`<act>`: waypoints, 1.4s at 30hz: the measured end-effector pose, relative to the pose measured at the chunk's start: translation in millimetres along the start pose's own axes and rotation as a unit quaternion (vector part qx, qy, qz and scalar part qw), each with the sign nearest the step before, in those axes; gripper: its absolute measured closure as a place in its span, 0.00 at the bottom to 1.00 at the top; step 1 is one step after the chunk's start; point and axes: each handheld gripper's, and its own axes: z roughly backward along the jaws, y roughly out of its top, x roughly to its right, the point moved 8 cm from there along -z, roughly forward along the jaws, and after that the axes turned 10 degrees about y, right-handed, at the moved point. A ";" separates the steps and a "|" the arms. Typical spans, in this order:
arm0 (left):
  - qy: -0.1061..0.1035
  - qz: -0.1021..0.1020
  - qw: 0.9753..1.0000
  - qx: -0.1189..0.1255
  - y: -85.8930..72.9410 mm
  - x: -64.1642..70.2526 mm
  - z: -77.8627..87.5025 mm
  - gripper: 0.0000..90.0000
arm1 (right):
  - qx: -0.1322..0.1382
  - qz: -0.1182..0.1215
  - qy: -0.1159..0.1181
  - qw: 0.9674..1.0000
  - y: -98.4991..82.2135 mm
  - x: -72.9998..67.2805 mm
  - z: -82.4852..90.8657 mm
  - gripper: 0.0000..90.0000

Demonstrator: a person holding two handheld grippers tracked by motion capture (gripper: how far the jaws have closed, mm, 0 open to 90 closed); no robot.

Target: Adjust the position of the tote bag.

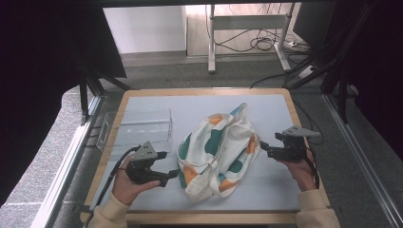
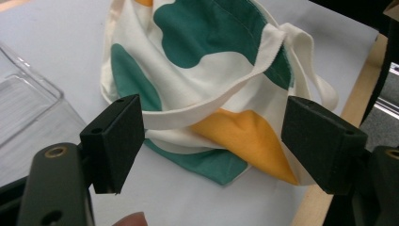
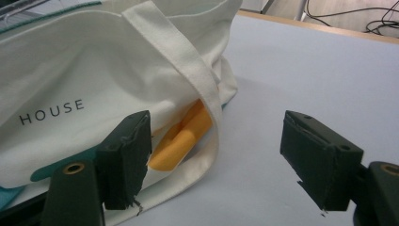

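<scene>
A cream cloth tote bag [image 1: 216, 149] with green and orange patches lies crumpled in the middle of the table. My left gripper [image 1: 172, 175] sits open just left of the bag's near corner, its jaws apart with the bag [image 2: 221, 94] a short way ahead of them. My right gripper [image 1: 262, 146] is open at the bag's right edge. In the right gripper view the bag [image 3: 80, 94] carries the word HOUSE, and one cream strap [image 3: 188, 61] hangs down between the jaws. Neither gripper holds anything.
A clear plastic tray [image 1: 138, 127] stands at the table's left, behind my left gripper. The table has a pale blue mat [image 1: 266, 111] with a wooden rim [image 1: 209, 90]. Table legs and cables are on the floor beyond.
</scene>
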 end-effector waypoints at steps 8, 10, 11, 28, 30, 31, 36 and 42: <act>-0.024 -0.014 1.000 -0.012 -1.9 18.0 -8.8 0.24 | -0.005 -0.002 -0.007 1.000 -1.2 1.9 0.1 0.28; -0.032 -0.015 0.999 -0.016 -3.1 22.4 -12.4 0.24 | -0.005 -0.003 -0.009 1.000 -1.6 3.0 0.3 0.28; -0.033 -0.018 0.999 -0.020 -4.0 23.3 -13.8 0.24 | -0.005 -0.004 -0.010 1.000 -1.7 3.4 0.2 0.28; -0.073 -0.032 0.996 -0.042 -11.0 53.6 -33.8 0.23 | -0.009 -0.006 -0.017 1.000 -3.3 5.2 -0.9 0.28; -0.073 -0.035 0.996 -0.046 -12.2 55.8 -35.7 0.23 | -0.010 -0.007 -0.017 1.000 -3.4 5.3 -0.9 0.28; -0.075 -0.039 0.995 -0.050 -14.1 60.0 -39.7 0.23 | -0.010 -0.007 -0.017 1.000 -3.5 5.3 -1.0 0.28; -0.081 -0.044 0.994 -0.059 -17.0 67.5 -49.7 0.24 | -0.013 -0.006 -0.020 1.000 -4.0 5.4 -2.2 0.28; -0.072 -0.040 0.994 -0.070 -22.7 68.4 -60.1 0.46 | -0.018 -0.009 -0.028 0.999 -5.6 7.1 -2.8 0.28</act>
